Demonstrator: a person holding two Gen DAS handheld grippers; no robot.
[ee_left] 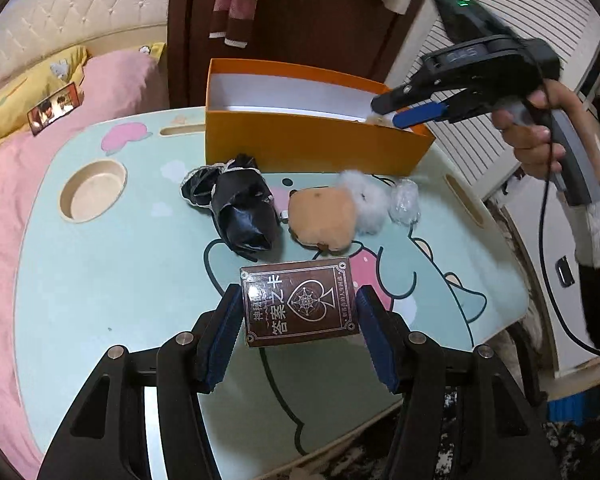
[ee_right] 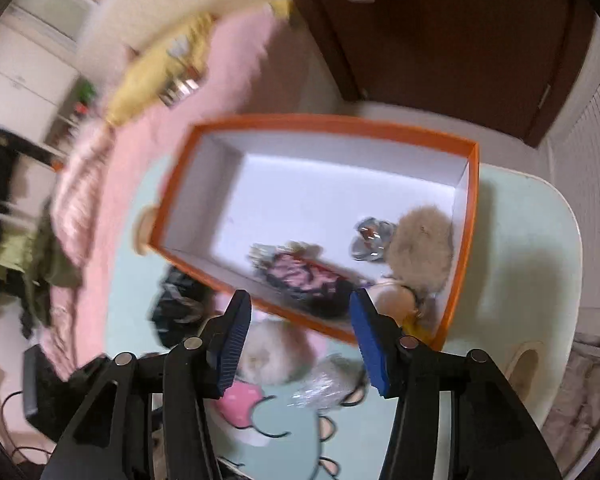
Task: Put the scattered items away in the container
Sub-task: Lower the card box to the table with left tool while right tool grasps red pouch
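Card box (ee_left: 299, 305), brown, on table (ee_left: 100, 280) between left gripper (ee_left: 296, 320) pads, which stand just clear of its sides. Right gripper (ee_right: 300, 340) parted, empty, above orange box (ee_right: 466, 216) holding fur pompom (ee_right: 420, 248).

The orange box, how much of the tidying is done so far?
Done: the orange box already holds a fluffy ball, a shiny wrapper and a dark patterned pouch. In hand: the left gripper straddles the brown card box; the right gripper is open and empty over the box. Left on the table: black bag, tan plush, clear wrapper.
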